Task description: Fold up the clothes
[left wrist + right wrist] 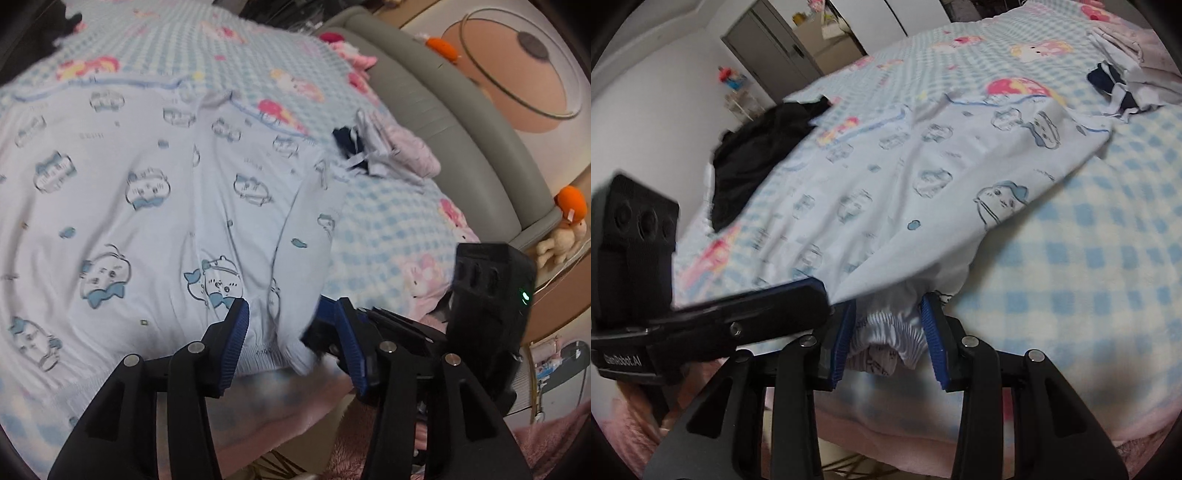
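While the pale-blue cartoon-print garment (905, 192) lies spread on the checked bedspread (1089, 258), right gripper (888, 332) clamps its bunched ribbed hem at the near edge. Left gripper (291, 332) straddles the hem, pads not pressing. Black garment (757, 155) lies beyond it; small clothes pile (384, 151) too.

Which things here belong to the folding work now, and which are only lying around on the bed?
Part of the job:
- light blue printed garment, elastic waistband bunched in the right tool
- left tool, at the same waistband

Just lying about:
- black garment
- small pile of clothes
- checked bedspread
- orange soft toys
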